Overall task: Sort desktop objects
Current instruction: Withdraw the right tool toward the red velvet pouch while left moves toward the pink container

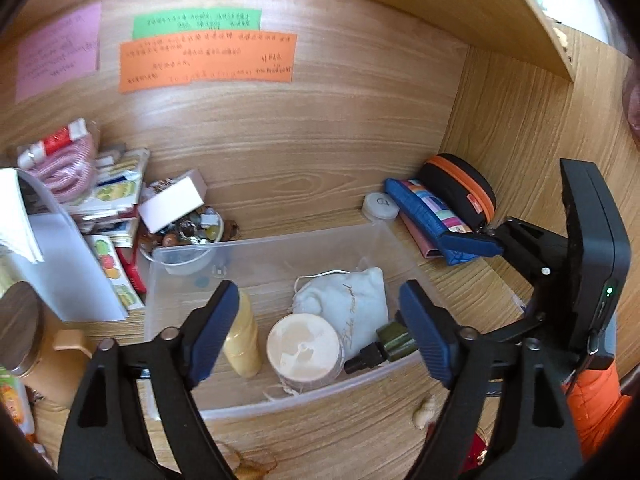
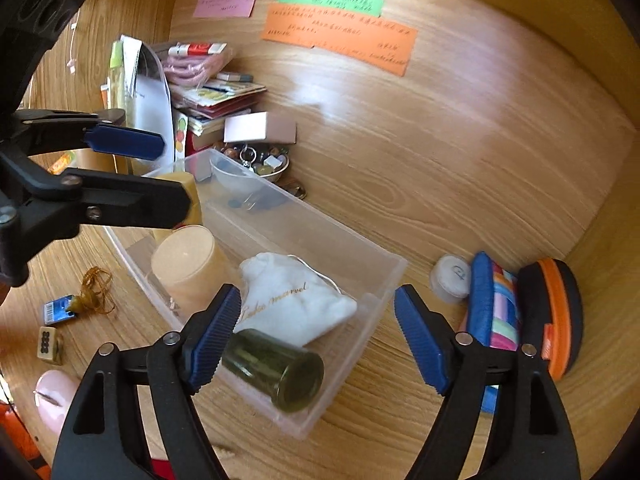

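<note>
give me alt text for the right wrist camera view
The open right gripper hovers over a clear plastic bin on a wooden desk, holding a white pouch, green bottle and round tub.

We cannot read the handwriting on the orange note [image 1: 208, 60], the green note [image 1: 197, 23] or the pink note [image 1: 58, 50]; it is too small and blurred. In the right wrist view the left gripper [image 2: 170, 176] covers most of the yellow bottle [image 2: 188, 190], and a blue pad [image 2: 212, 340] hides the green bottle's [image 2: 280, 368] neck. The bowl of beads [image 1: 192, 232] sits partly behind the clear bin [image 1: 208, 248].
</note>
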Demonstrator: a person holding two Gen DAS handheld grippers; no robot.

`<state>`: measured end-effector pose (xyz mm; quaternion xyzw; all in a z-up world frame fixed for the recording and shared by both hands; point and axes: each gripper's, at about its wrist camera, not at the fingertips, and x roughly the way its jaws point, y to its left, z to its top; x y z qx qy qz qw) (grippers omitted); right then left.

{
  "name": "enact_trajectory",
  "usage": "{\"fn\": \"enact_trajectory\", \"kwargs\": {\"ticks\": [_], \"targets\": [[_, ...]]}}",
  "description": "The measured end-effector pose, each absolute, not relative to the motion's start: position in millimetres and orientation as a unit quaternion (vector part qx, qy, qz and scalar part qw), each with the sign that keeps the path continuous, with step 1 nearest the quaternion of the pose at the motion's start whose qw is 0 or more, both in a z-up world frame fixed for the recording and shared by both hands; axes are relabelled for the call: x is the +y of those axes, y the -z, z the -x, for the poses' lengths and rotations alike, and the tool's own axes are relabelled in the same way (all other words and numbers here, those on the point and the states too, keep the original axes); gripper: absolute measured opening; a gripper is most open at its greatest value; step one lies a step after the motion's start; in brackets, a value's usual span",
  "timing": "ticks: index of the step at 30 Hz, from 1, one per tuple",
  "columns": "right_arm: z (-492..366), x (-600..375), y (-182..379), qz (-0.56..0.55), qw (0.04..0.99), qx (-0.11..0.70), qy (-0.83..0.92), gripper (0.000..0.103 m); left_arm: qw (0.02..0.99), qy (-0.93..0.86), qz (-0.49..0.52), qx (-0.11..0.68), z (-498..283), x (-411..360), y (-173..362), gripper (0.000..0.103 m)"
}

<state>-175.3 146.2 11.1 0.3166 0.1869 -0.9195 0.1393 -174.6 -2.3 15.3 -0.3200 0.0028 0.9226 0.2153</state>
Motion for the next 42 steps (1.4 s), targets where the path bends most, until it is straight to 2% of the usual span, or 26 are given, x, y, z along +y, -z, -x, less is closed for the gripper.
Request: {"fn": "enact_trajectory", "kwargs": {"ticks": [1, 5, 15, 21, 29, 42], "targets": [[171, 146, -13, -0.314, 0.136, 0.185, 0.921, 0.08, 0.21, -0.926, 0.315, 0.006, 170, -3, -17, 0.092], [154, 148, -18, -0.31, 0.131, 0.176, 0.925, 0.082, 0.197, -0.932, 0.304, 0.018, 155, -8, -22, 0.096], [104, 153, -26, -0.298, 0.12, 0.137, 0.937, 0.083, 0.159, -0.934, 0.32, 0.003, 123, -45, -16, 0.097], [73, 150, -25, -0.287, 0.113, 0.129, 0.942, 0.087, 0.145, -0.932, 0.333, 0.002, 100, -62, -3, 0.098], [41, 153, -6, -0.293, 0.104, 0.117, 0.943, 0.087, 0.148, -0.925, 0.351, 0.0, 72, -64, 17, 0.098], [20, 153, 55, -0.364, 0.121, 0.09, 0.919, 0.087, 0.181, -0.905, 0.383, 0.03, 31, -27, 57, 0.098]]}}
